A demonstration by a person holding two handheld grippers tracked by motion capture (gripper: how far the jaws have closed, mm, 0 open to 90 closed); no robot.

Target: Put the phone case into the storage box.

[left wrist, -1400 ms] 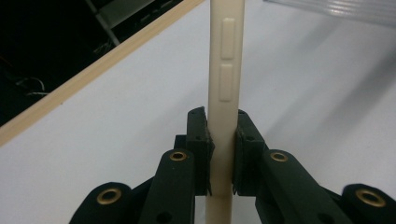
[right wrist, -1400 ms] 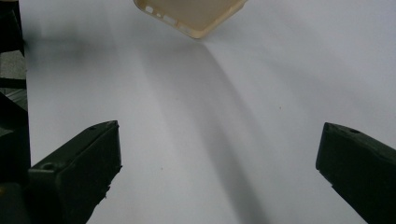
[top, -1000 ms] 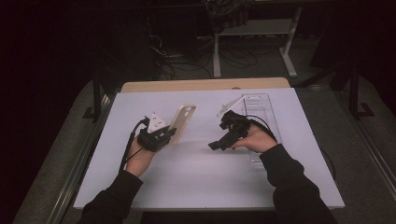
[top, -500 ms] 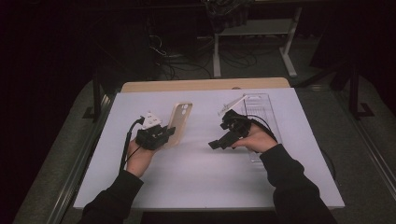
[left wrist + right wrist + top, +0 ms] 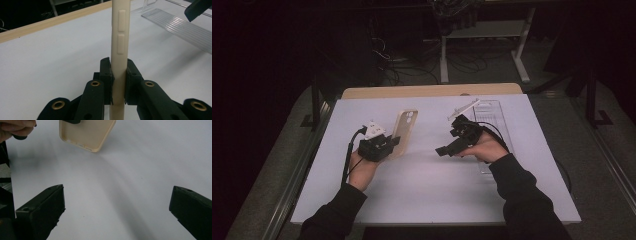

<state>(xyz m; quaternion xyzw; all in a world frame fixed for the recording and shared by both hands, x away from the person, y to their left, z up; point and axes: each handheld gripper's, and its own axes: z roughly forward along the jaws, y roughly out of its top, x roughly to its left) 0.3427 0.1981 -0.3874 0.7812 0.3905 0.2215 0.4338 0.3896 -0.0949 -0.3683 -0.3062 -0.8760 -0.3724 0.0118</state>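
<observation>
Left gripper [image 5: 384,145] is clamped on the cream soft-plastic phone case [image 5: 402,131], being held edge-up over the white table [image 5: 427,190]; right gripper [image 5: 447,149] is being kept wide, unladen. Hand-over seemingly remains undone.

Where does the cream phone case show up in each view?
High view: phone case, left of centre, clamped by the left gripper.
Left gripper view: edge-on, upright, centre, between the jaws.
Right gripper view: top edge.
Shared landmark: the white table.
</observation>
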